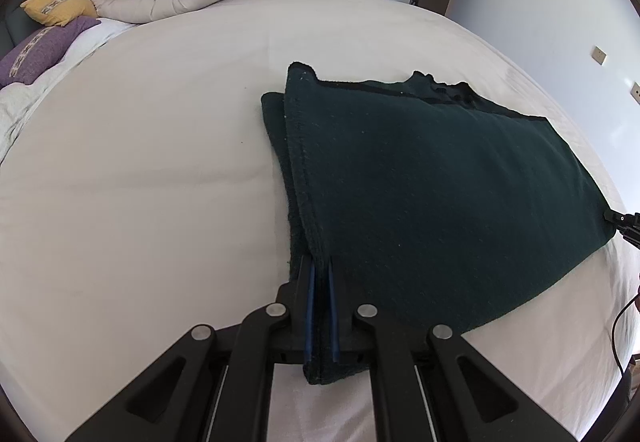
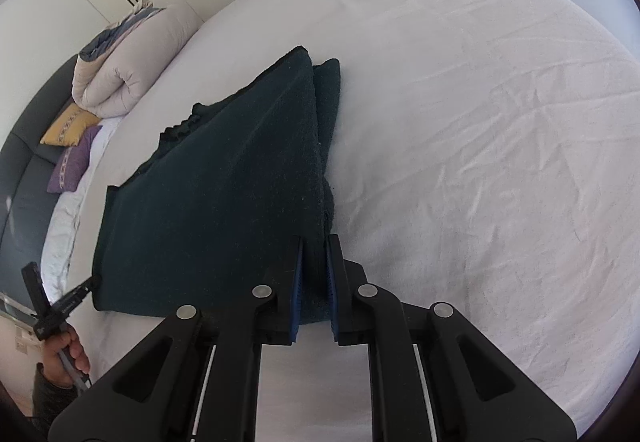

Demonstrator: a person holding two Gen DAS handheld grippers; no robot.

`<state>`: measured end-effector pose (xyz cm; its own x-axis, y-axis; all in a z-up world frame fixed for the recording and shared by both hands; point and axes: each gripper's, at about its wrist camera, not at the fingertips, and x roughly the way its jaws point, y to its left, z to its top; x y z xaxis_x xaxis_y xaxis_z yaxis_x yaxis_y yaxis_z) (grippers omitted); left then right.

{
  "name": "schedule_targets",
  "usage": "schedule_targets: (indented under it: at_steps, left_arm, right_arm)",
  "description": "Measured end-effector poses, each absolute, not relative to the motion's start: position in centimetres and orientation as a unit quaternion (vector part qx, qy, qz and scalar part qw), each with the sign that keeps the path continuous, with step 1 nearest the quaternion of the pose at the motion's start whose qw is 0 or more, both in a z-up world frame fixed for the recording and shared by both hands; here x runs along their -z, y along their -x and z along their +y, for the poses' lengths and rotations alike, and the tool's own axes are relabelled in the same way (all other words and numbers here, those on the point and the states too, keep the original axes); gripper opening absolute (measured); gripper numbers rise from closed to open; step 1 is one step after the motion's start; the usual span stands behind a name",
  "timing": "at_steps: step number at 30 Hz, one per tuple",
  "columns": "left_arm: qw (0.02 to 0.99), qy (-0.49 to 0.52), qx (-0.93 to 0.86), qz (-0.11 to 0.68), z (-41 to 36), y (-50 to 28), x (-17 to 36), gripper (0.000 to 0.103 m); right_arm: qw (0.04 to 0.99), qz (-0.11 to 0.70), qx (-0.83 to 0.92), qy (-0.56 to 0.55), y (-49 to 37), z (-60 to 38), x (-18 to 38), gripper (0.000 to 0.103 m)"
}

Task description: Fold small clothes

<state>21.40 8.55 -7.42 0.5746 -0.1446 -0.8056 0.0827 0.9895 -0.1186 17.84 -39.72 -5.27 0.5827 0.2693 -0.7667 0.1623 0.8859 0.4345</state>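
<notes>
Dark green garment (image 1: 432, 177) thick, soft, floppy; sags between corners. Left gripper (image 1: 320, 274) clenched on 6 o'clock corner, right gripper (image 2: 314, 254) likewise; hold hems.

My left gripper (image 1: 320, 306) is matte black, its linkage arms pinned with round silver rivets, and blue pads line the inner faces of its two fingers. My right gripper (image 2: 314, 282) is built the same (same rivets, same blue pads). At the right view's edge my hand (image 2: 66, 352) shows bare skin above a dark sleeve cuff.
</notes>
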Motion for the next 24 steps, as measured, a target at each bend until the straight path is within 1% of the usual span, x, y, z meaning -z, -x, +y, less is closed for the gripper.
schedule_targets:
  at_steps: [2, 8, 10, 12, 15, 21, 24]
  left_arm:
    - [0.886, 0.035, 0.065, 0.457, 8.5, -21.4, 7.5, 0.005]
    - [0.886, 0.036, 0.066, 0.457, 8.5, -21.4, 7.6, 0.005]
    - [0.886, 0.037, 0.067, 0.457, 8.5, -21.4, 7.6, 0.005]
    - [0.886, 0.038, 0.068, 0.456, 8.6, -21.4, 7.5, 0.005]
    - [0.887, 0.042, 0.068, 0.454, 8.8, -21.1, 7.4, 0.005]
    - [0.883, 0.047, 0.069, 0.462, 9.1, -20.3, 8.1, 0.005]
    - [0.88, 0.054, 0.07, 0.466, 9.3, -20.4, 8.7, 0.005]
  right_arm:
    - [0.855, 0.458, -0.03, -0.242, -18.1, -39.9, 5.3, 0.011]
    - [0.864, 0.458, -0.026, -0.207, -18.7, -38.9, 5.1, 0.011]
    - [0.867, 0.455, -0.016, -0.2, -18.5, -38.9, 5.1, 0.01]
    - [0.868, 0.453, -0.008, -0.202, -18.1, -38.9, 5.0, 0.007]
    - [0.871, 0.452, 0.0, -0.189, -17.1, -38.6, 4.6, 0.005]
    - [0.874, 0.457, 0.003, -0.164, -15.8, -37.8, 4.1, 0.005]
    - [0.866, 0.469, 0.004, -0.175, -16.2, -38.5, 5.3, 0.005]
